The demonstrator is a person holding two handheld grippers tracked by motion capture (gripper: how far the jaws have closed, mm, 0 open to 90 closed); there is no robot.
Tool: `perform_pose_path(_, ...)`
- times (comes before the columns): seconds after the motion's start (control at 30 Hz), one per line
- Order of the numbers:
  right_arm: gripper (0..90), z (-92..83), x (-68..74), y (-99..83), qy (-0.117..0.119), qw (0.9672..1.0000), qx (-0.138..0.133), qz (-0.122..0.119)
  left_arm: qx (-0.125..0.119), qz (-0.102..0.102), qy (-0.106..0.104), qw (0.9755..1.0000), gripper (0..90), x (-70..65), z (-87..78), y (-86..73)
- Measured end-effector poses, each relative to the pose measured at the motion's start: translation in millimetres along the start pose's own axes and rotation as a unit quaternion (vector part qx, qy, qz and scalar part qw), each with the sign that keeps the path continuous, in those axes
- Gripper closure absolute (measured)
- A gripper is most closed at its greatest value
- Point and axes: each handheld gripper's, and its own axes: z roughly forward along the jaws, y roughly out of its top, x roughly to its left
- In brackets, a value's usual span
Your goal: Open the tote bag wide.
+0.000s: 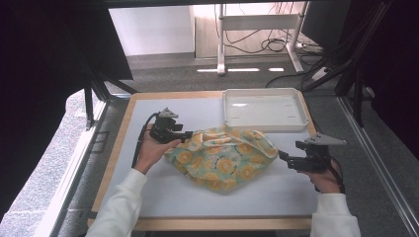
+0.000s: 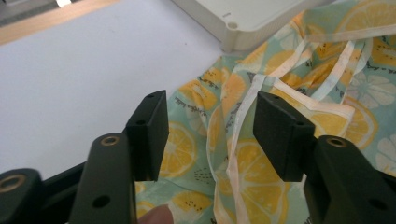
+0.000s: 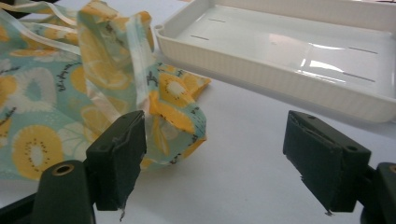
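The left gripper (image 1: 184,136) sits at the left edge of the crumpled cloth (image 1: 222,158), its jaws partly parted with a fold of fabric and a pale hem strip running between them. In the left gripper view the black pads stand on either side of that fold with a gap showing on each side, so nothing is clamped; the jaws are released, though narrower than full spread. The right gripper (image 1: 282,157) lies level on the table at the cloth's right edge, its jaws spread wide. In the right gripper view the left pad is just beside, perhaps brushing, a raised corner of the cloth (image 3: 177,112), while the other pad stands well apart over bare table; it grasps nothing.

The cloth is a mint-green fabric printed with yellow lemon slices and white slices, edged with a pale band. It lies bunched and wrinkled near the middle of the white tabletop (image 1: 163,192), between the two grippers. Its far edge touches the near rim of a shallow white plastic tray (image 1: 264,123), which stands at the far right of the table.
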Motion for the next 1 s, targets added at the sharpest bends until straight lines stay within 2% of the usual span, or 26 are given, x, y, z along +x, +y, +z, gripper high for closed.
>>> perform_pose_path(0.17,21.5,-0.2,0.0,-0.1,0.005,1.0,-0.002,0.001,0.017,0.001,-0.011,0.9998,54.2,2.7,3.4,-2.1)
perform_pose_path(0.27,21.5,-0.3,-0.2,-0.2,0.004,1.0,-0.002,0.001,0.024,0.004,-0.028,0.9993,55.0,0.2,4.4,-5.4)
perform_pose_path(0.4,21.5,0.0,-0.1,-0.2,0.002,1.0,0.0,0.001,0.04,0.018,-0.014,0.9989,58.0,-4.9,10.2,-11.2)
perform_pose_path(0.43,21.5,0.3,0.4,-0.1,0.001,1.0,0.0,0.0,0.047,0.026,-0.008,0.9985,62.1,-6.3,13.6,-13.6)
perform_pose_path(0.53,21.5,0.4,0.4,0.0,-0.001,1.0,0.001,0.0,0.054,0.03,-0.008,0.9981,68.1,-7.6,16.8,-15.5)
perform_pose_path(0.57,21.5,0.4,0.0,-0.1,-0.004,1.0,0.002,0.001,0.057,0.034,-0.007,0.9978,74.8,-9.1,19.1,-16.8)
perform_pose_path(0.7,21.5,0.2,-0.6,-0.2,-0.007,1.0,0.003,0.003,0.051,0.034,-0.008,0.9981,82.8,-10.5,19.8,-18.1)
perform_pose_path(0.8,21.5,-0.9,-0.2,0.7,-0.01,0.9999,0.0,0.002,0.03,0.029,-0.014,0.999,88.1,-12.1,15.0,-19.0)
perform_pose_path(0.87,21.5,-1.3,0.4,1.5,-0.013,0.9999,-0.003,0.001,0.016,0.023,-0.024,0.9993,89.1,-12.8,10.8,-19.1)
perform_pose_path(1.0,21.7,-3.9,2.6,5.2,-0.01,0.9999,-0.009,0.003,0.006,0.021,-0.03,0.9993,89.8,-14.9,7.3,-19.9)
